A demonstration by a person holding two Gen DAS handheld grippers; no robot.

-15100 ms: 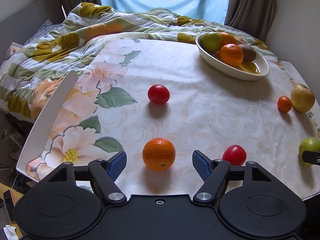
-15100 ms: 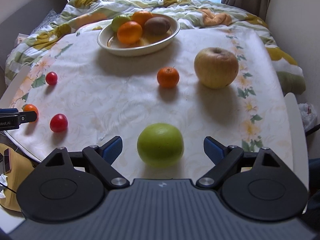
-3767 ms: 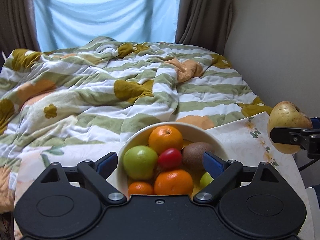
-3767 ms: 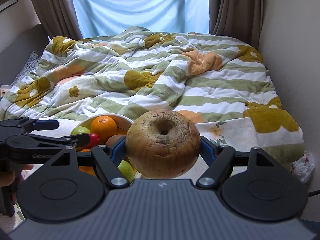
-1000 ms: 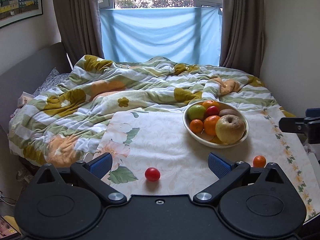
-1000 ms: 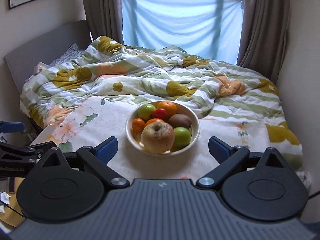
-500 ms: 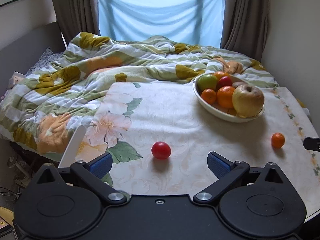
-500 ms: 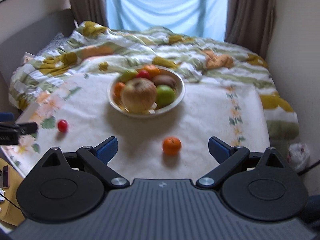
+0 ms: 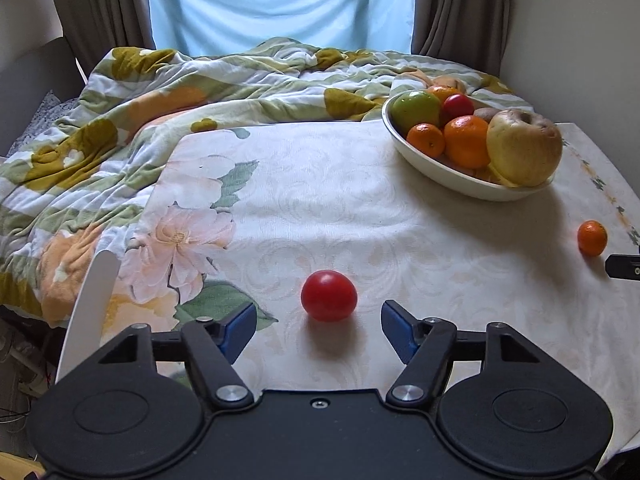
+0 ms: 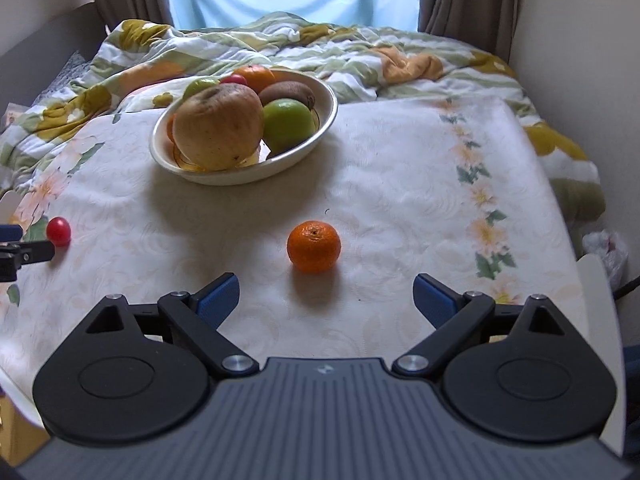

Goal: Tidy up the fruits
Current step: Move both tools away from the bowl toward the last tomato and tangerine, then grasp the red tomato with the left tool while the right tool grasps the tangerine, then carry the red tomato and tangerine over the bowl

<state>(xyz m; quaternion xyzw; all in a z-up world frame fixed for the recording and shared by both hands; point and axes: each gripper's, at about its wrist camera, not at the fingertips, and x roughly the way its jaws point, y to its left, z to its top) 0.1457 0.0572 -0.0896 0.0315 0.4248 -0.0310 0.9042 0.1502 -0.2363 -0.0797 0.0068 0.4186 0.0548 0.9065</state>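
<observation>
My left gripper (image 9: 318, 330) has its jaws apart, though they have just been narrowing; the red tomato (image 9: 328, 295) sits just ahead of the blue pads (image 9: 239, 330), lined up with the gap but not yet between them, and nothing is touching it. My right gripper (image 10: 326, 296) has its jaws spread wide and empty, with the small mandarin (image 10: 314, 246) resting on the desk (image 10: 400, 184) just beyond the tips, roughly centred.

Further out, the white bowl (image 10: 320, 136) stands toward the back of the desk, already loaded with a big yellowish apple (image 10: 218, 126), a green apple (image 10: 287, 124), a kiwi (image 10: 287, 93) and oranges. The tomato and the mandarin are, I judge, the last two loose fruits.

The risks I see: both fruits are round and lie on a smooth cloth, so a pad landing off-centre could nudge one into a roll, the tomato toward the near edge. With the left jaws narrowed before the tomato is inside, a tip could strike it instead of straddling it. The tomato is soft too, so a hard squeeze may bruise it. The bowl is heaped, and a careless drop could dislodge something.
</observation>
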